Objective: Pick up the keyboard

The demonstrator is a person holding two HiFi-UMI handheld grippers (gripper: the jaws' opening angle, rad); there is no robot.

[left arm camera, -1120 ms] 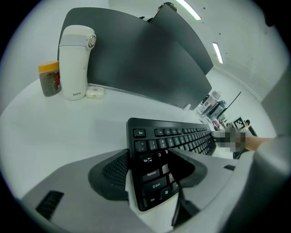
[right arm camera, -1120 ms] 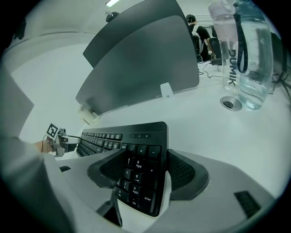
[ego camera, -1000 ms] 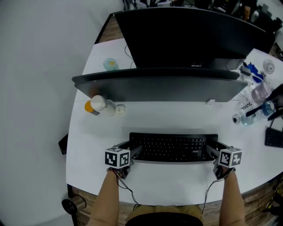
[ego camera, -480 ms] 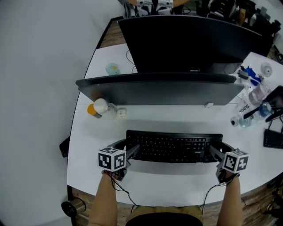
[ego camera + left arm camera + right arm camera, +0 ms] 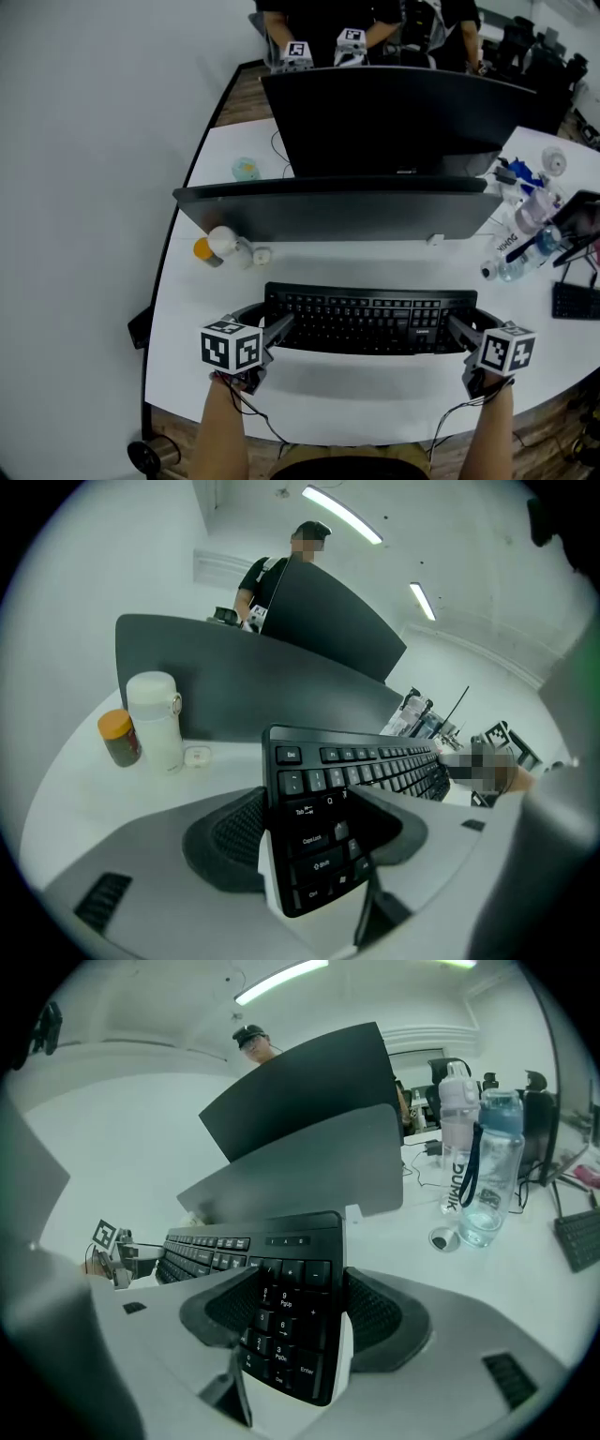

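The keyboard (image 5: 370, 321) was held just above the white table (image 5: 375, 398), its left end clamped in the left tool (image 5: 277, 330) and its right end in the right tool (image 5: 459, 332). Bare tabletop was left toward the near edge, and a dark screen (image 5: 328, 211) stood behind.

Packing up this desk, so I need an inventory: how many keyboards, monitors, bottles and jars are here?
Keyboards: 2
Monitors: 2
Bottles: 3
Jars: 1
Total: 8
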